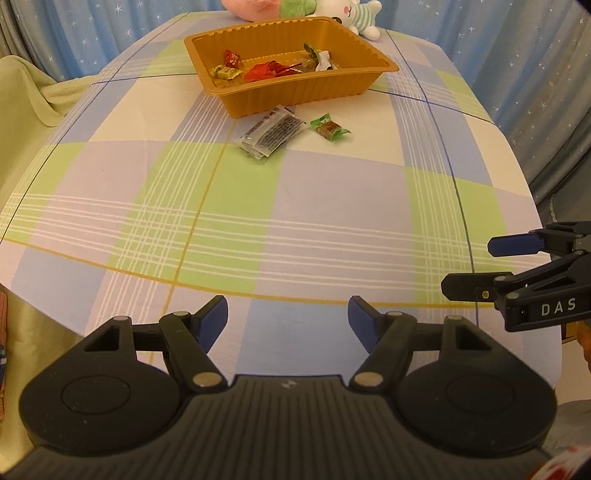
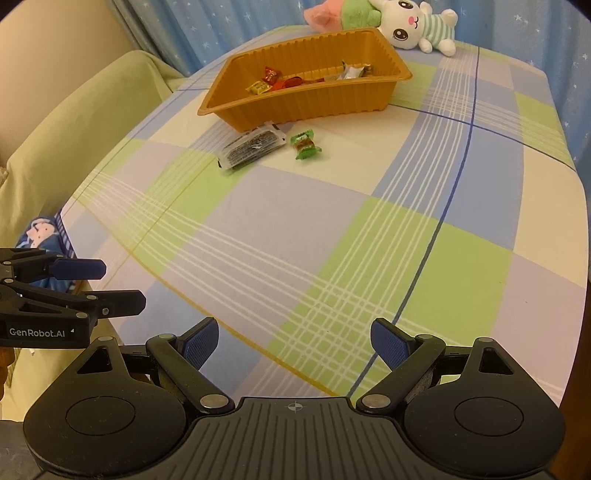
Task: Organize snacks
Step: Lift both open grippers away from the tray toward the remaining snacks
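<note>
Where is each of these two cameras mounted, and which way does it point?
Left wrist: sits on the left gripper, looking forward across the checked tablecloth at the orange tray; the right gripper shows at right.
Right wrist: sits on the right gripper, facing the same way; the left gripper shows at left.
Both see the tray, the clear packet, the green candy.

A tray (image 1: 295, 94) stands at the far middle of the counter (image 1: 332, 206), with several wrapped snacks (image 1: 266, 70) lying in it. Just before its near wall lie a packet (image 1: 272, 132) on the left and a candy (image 1: 330, 127) to its right, slightly apart. Behind the tray, at the counter's far edge, lie plush toys (image 2: 413, 26); a draped seat (image 2: 85, 122) stands left of the counter.
</note>
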Tool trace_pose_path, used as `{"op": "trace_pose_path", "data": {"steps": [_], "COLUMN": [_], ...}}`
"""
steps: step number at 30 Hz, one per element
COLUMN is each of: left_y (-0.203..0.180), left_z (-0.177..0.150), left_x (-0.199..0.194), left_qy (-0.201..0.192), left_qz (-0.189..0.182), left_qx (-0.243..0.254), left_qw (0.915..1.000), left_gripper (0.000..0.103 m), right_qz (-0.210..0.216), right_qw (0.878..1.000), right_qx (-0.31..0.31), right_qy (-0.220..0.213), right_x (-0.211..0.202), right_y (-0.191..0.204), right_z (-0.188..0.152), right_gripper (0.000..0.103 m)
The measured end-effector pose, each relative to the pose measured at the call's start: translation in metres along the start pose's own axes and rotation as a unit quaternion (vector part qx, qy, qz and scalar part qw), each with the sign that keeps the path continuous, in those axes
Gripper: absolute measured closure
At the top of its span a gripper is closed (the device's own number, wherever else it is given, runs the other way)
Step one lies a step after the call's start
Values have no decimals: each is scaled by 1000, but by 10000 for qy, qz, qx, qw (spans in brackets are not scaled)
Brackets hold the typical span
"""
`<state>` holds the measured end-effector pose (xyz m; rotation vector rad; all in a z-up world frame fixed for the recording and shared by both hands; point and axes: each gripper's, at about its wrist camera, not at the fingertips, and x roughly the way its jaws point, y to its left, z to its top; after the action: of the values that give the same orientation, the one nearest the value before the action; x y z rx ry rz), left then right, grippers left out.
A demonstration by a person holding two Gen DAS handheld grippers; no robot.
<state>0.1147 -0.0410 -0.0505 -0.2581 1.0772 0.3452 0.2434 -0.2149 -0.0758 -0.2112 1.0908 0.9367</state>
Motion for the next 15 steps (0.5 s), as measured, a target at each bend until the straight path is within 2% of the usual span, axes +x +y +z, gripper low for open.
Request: {"op": "trace_pose_path", "data": {"steps": [6,15], "left_y": [9,23], "left_z": [8,30], "left_x": [6,16], "left_qy": [-20,-418], "left_qz": [18,-52], "left_qx": [10,203], "left_qw": [10000,9989], "left_gripper": [33,34], "right_qz": [-23,-225], "right_qw": [10000,9983], "right_qx": [49,445], "right_qy": [4,-287], "right_x": [6,9], "right_y": [2,-5], "right_z": [7,21], "right_gripper": [14,14]}}
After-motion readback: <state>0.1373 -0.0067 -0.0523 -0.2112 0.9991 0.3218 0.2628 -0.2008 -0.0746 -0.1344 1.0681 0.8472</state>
